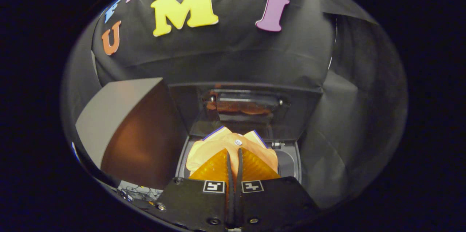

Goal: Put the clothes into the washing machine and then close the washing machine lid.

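Gripper hangs over the open top of the washing machine, pointing down and fwd into it. Jaws are together — just a thin slit between the two fingers, and they pinch the orange clothes at the tips; fabric bunches up right at and just ahead of the fingertips and spills out to both sides of them. A small pale button sits on the cloth just beyond the tips, w/ dark-edged collar-like flaps sticking up on either side of it. The garment lies in or over the machine's opening; can't tell how far down it has gone, since the fingers cover the lower part. Grey rim of the opening shows on both sides of the jaws, more of it on the right. Beyond the clothes the washing machine lid stands raised, tilted back — dark and glossy, w/ an orange reflection in its upper part and two small screws near its top corners. Left of the jaws, well apart, a tan box-like surface picks up an orange glow on the side facing the machine. Near the gripper body on the left, low down, a tangle of thin wires on a pale surface.
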Available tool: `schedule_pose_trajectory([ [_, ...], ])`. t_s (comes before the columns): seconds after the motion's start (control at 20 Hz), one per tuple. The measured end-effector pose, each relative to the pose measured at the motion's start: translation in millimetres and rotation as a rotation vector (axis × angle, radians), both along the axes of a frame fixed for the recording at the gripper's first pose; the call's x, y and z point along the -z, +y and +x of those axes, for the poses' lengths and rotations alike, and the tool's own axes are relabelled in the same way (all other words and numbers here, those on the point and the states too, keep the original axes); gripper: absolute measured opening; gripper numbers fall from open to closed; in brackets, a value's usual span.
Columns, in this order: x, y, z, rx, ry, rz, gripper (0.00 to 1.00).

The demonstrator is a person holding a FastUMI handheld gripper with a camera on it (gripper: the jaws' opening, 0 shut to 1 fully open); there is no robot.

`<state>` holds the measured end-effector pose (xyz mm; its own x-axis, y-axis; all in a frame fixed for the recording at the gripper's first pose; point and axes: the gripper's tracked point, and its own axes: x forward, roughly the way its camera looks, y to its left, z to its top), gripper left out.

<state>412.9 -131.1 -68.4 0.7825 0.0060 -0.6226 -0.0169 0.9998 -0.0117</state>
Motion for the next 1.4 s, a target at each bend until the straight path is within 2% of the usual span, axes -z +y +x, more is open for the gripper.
schedule_pose_trajectory([
  [0.3, 87.8, -17.7, -2.8, 0.02, 0.105, -0.048, 0.04],
  [0.5, 127.1, -25.2, -5.5, 0.021, 0.131, -0.076, 0.04],
  [0.7, 142.4, -26.3, -2.6, 0.037, 0.158, -0.06, 0.04],
  [1.3, 142.1, -20.3, 10.7, 0.038, 0.142, -0.054, 0.04],
  [1.35, 140.3, -19.8, 13.1, 0.03, 0.137, -0.054, 0.06],
  [1.4, 144.9, -20.9, 12.6, 0.028, 0.162, -0.073, 0.3],
])
